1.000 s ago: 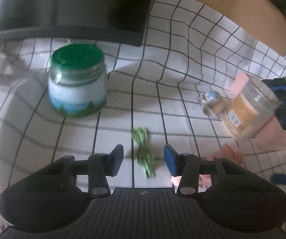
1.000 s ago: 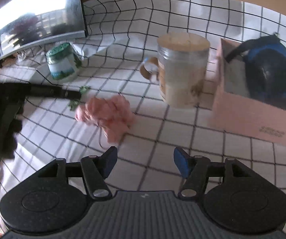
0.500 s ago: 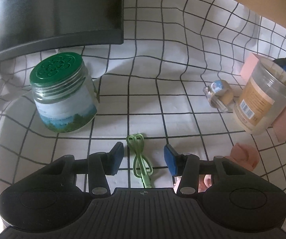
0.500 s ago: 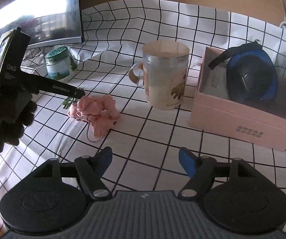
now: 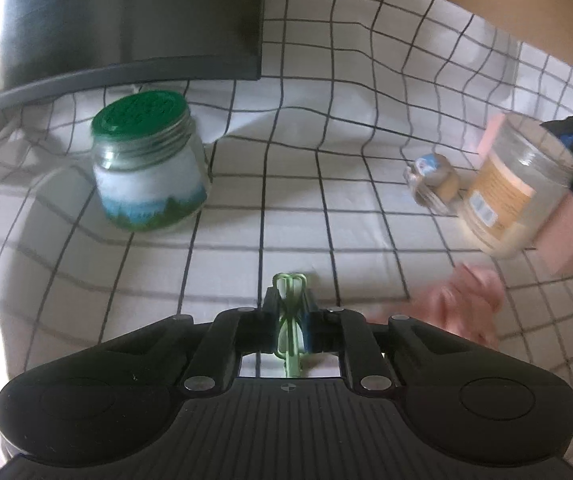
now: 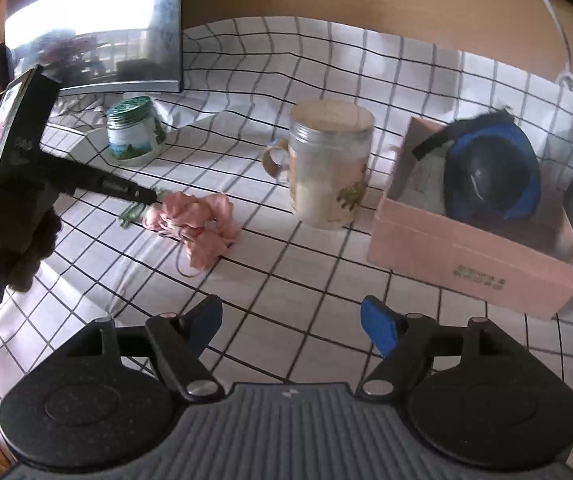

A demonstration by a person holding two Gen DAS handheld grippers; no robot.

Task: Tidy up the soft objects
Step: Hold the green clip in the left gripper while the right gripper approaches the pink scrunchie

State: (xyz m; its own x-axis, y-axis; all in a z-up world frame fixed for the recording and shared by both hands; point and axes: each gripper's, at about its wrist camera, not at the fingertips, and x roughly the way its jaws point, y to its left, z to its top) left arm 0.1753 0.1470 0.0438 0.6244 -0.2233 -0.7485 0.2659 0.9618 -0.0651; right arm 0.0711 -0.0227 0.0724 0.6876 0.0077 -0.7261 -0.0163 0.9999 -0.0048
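My left gripper is shut on a thin green hair tie, whose loops stick out past the jaws, low over the checked cloth. In the right wrist view the left gripper reaches in from the left, with the green hair tie under its tip. A pink scrunchie lies just right of it; it also shows blurred in the left wrist view. My right gripper is open and empty, above the cloth in the foreground. A pink box at the right holds a blue and black soft item.
A green-lidded glass jar stands at the left. A glass mug with a cork lid stands mid-table beside the box. A dark monitor is at the back left. A white cable runs at the back right.
My left gripper has closed on the green hair tie, which lay between its open jaws before. My right gripper has pulled back, staying open.
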